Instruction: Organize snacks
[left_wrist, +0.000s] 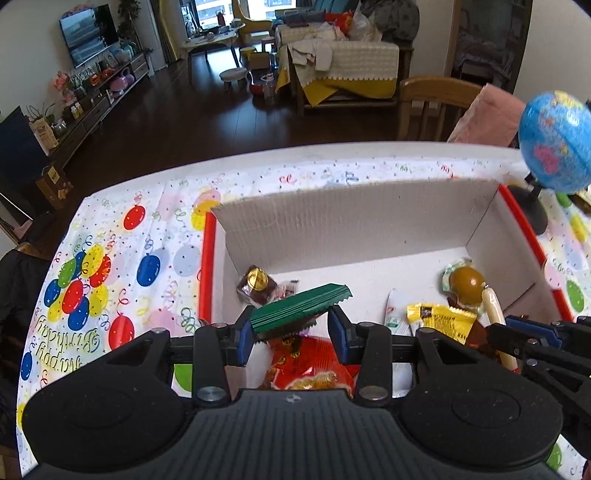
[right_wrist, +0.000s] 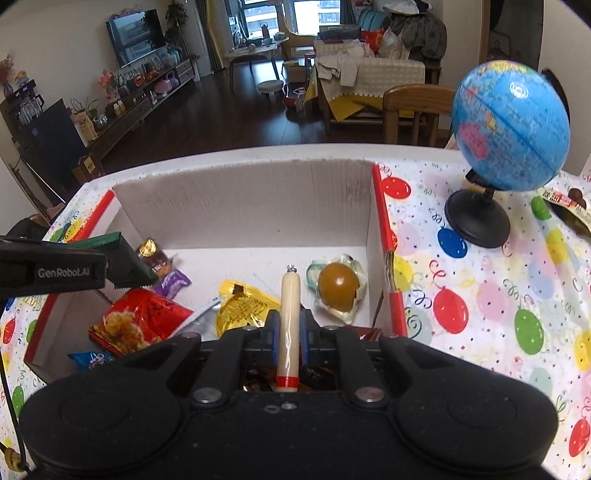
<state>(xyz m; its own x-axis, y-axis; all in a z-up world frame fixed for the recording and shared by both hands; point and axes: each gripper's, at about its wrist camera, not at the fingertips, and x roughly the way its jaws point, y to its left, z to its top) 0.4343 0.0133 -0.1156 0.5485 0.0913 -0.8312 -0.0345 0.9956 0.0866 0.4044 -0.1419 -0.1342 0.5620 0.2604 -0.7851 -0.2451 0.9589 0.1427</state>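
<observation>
A cardboard box with a red rim (left_wrist: 369, 214) (right_wrist: 240, 206) stands on the balloon tablecloth and holds several snacks. My left gripper (left_wrist: 291, 334) is shut on a dark green snack packet (left_wrist: 301, 306) and holds it over the box's left part; the packet also shows in the right wrist view (right_wrist: 127, 260). My right gripper (right_wrist: 288, 332) is shut on a pale sausage stick (right_wrist: 289, 325) with a red band, held over the box's near right part. In the box lie a red snack bag (right_wrist: 140, 325), a yellow packet (right_wrist: 243, 306) and a wrapped brown egg (right_wrist: 338, 291).
A blue globe on a black stand (right_wrist: 509, 133) stands on the table right of the box. A dark snack packet (right_wrist: 569, 208) lies at the far right edge. A wooden chair (right_wrist: 413, 110) stands behind the table. A small chocolate packet (left_wrist: 256, 282) and a purple one (right_wrist: 171, 282) lie in the box.
</observation>
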